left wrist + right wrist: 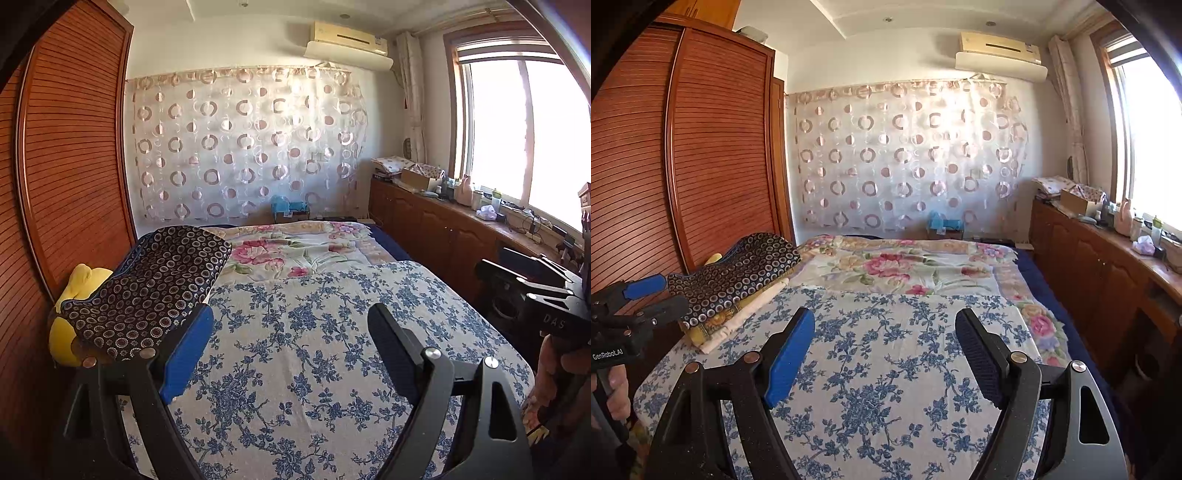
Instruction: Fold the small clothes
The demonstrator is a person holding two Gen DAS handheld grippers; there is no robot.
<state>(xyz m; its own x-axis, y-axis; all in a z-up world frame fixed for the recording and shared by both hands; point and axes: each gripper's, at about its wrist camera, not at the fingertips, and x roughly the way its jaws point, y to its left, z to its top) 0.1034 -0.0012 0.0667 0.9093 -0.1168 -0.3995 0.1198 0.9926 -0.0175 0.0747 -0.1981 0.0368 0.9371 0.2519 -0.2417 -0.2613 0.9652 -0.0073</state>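
A dark folded garment with small ring print [155, 284] lies on top of a stack of folded cloth at the left edge of the bed; it also shows in the right wrist view [738, 273], over yellow and cream layers [738, 317]. A yellow cloth [74, 295] sits behind the stack. My left gripper [291, 321] is open and empty above the blue-flowered cloth [314, 350], just right of the stack. My right gripper [886, 325] is open and empty over the same cloth [886, 369]. The left gripper also shows at the left edge of the right wrist view [646, 295].
A pink-flowered blanket [905, 266] covers the far part of the bed. A brown slatted wardrobe [701, 147] stands at the left. A wooden cabinet [1108, 258] with clutter runs under the window at the right.
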